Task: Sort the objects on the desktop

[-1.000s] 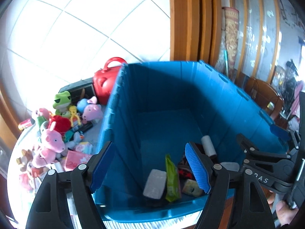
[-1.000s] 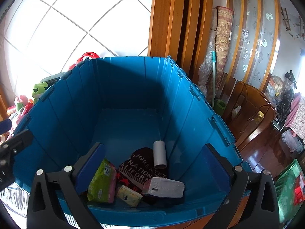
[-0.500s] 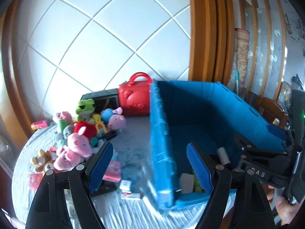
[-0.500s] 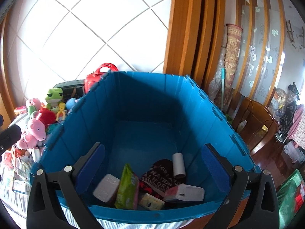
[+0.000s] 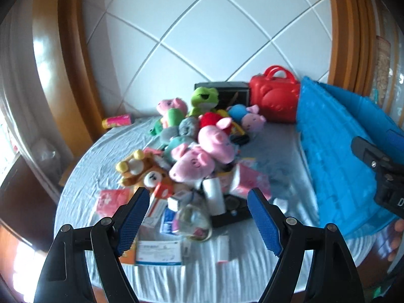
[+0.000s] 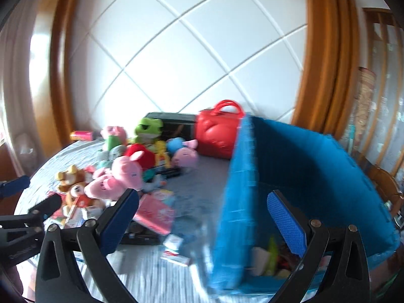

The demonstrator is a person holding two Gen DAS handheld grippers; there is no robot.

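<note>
Both the left gripper (image 5: 198, 217) and right gripper (image 6: 202, 217), jaws spread and empty, have swung left from the blue plastic crate (image 6: 298, 166) toward the plush toy pile (image 5: 199, 146).

A home: plush toys (image 5: 202, 149) heaped on a cloth-covered table (image 5: 272, 146), wooden chair (image 6: 386, 189) beside.

A round table (image 5: 106, 149) under a pale blue-grey cloth carries a heap of plush toys (image 5: 199, 139) mid-table, boxes and packets (image 5: 159, 251) toward its near edge, a red case (image 5: 274, 101) at the far edge, and a blue crate (image 5: 338, 151) along the right edge.
</note>
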